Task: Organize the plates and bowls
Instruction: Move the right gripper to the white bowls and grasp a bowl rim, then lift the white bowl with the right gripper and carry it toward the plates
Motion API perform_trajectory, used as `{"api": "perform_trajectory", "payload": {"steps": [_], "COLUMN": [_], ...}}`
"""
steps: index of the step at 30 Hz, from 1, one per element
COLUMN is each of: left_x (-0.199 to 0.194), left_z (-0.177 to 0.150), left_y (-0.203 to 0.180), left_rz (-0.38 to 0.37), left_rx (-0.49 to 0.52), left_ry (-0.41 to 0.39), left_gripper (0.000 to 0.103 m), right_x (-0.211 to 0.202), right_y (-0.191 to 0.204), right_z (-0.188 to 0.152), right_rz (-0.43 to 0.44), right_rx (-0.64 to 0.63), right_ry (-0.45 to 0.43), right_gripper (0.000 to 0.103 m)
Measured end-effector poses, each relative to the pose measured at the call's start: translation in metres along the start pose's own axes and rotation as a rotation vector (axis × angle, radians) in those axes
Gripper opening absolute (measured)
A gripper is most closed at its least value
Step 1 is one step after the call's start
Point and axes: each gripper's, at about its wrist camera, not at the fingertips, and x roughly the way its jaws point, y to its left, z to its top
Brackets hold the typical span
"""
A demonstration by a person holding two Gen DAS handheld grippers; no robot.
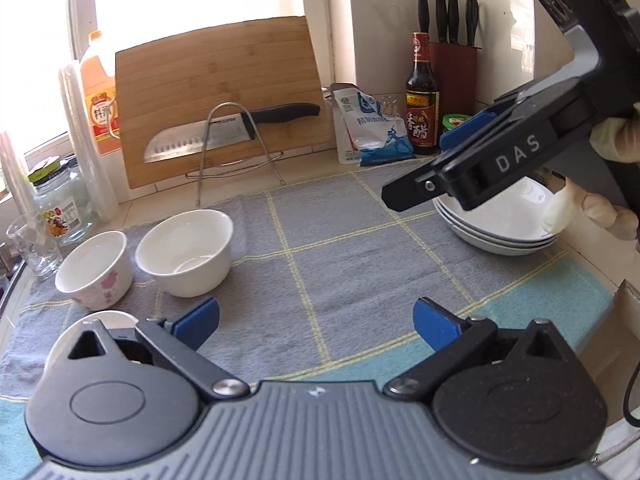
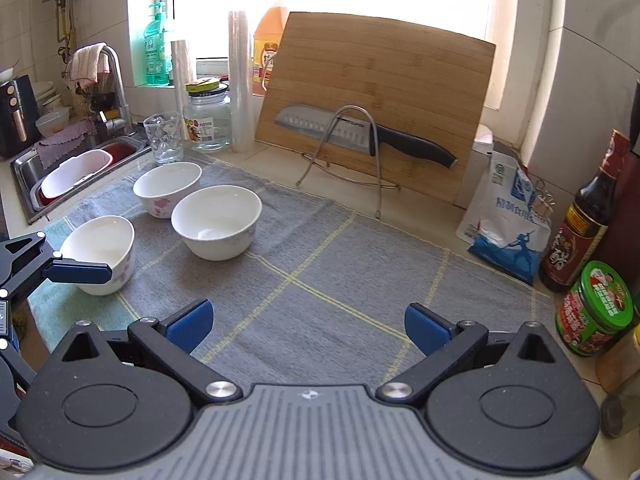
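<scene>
Three white bowls stand on the grey cloth [image 2: 320, 280]: a plain one [image 2: 216, 220], a pink-flowered one behind it [image 2: 167, 188] and another flowered one at the front left [image 2: 100, 252]. In the left wrist view I see the plain bowl [image 1: 186, 250], a flowered bowl [image 1: 95, 266] and a stack of white plates [image 1: 500, 228] at the right. My left gripper [image 1: 316, 322] is open and empty above the cloth. My right gripper [image 2: 307, 326] is open and empty; it hovers over the plates in the left wrist view [image 1: 452, 160].
A cutting board [image 2: 376, 100] leans on the back wall behind a knife on a wire rack [image 2: 360, 132]. A salt bag [image 2: 504, 228], vinegar bottle [image 2: 584, 220] and green-lidded jar [image 2: 596, 308] stand right. A glass [image 2: 164, 138], jar [image 2: 208, 116] and sink [image 2: 76, 168] are left.
</scene>
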Motion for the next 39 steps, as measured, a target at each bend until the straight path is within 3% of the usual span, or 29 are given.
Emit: {"api": "perform_trajectory", "payload": {"steps": [10,18,25,31,39], "left_x": [-0.027,-0.021,-0.006,0.003,0.010], "left_z": [-0.031,-0.060,-0.077,-0.081,-0.079], "left_y": [0.088,0.138,0.155,0.160,0.158], "left_rz": [0.068,0.108,0.100,0.080,0.052], "left_rx": [-0.047,-0.090,-0.093,-0.080,-0.037], "left_ry": [-0.002,0.043,0.078,0.060,0.039], "left_gripper": [0.102,0.102,0.102,0.101,0.100], "right_x": [0.045,0.075,0.108,0.127,0.145], "right_y": [0.080,0.130,0.159,0.173,0.178], "right_z": [0.034,0.048,0.052,0.054,0.055], "right_rz": [0.076,0.173,0.261,0.295,0.338], "right_rx": [-0.009,-0.033,-0.050,-0.067,-0.045], "right_ry": [0.003,0.030,0.084,0.120,0.167], "right_gripper": [0.103,0.103,0.103,0.101,0.091]}}
